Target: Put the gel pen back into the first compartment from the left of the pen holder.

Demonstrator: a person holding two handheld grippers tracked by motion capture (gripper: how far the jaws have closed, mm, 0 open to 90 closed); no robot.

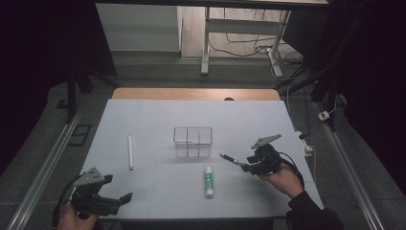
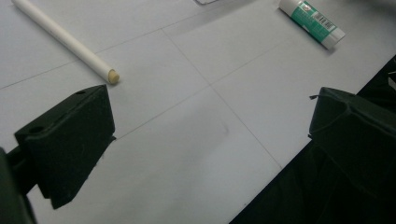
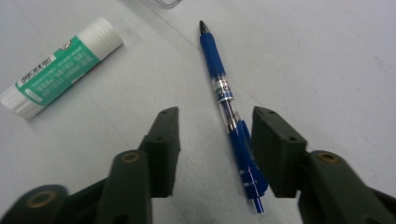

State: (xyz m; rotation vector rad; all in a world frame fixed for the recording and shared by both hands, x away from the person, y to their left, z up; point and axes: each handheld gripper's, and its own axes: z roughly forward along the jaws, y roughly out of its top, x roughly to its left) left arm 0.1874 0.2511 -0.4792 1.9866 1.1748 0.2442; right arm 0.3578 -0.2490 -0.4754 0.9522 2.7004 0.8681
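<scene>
1. The blue ballpoint pen with a clear barrel, dark tip and blue clip lies flat on the white bench.
2. Its clip end sits between the right claw's parted jaws, nearer one jaw, tip pointing away.

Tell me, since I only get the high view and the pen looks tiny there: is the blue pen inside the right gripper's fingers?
Observer: Yes. In the right gripper view the blue pen lies on the table between the fingers of the right gripper. It is close to one finger, with a clear gap to the other, and is not clamped.
Operator: Which end faces the gripper?
Observer: The clip end. The dark writing tip points away from it.
Operator: And the left gripper?
Observer: The left gripper is open with bare table between its fingers. The white stick ends in a tan tip just beyond one finger.
</scene>
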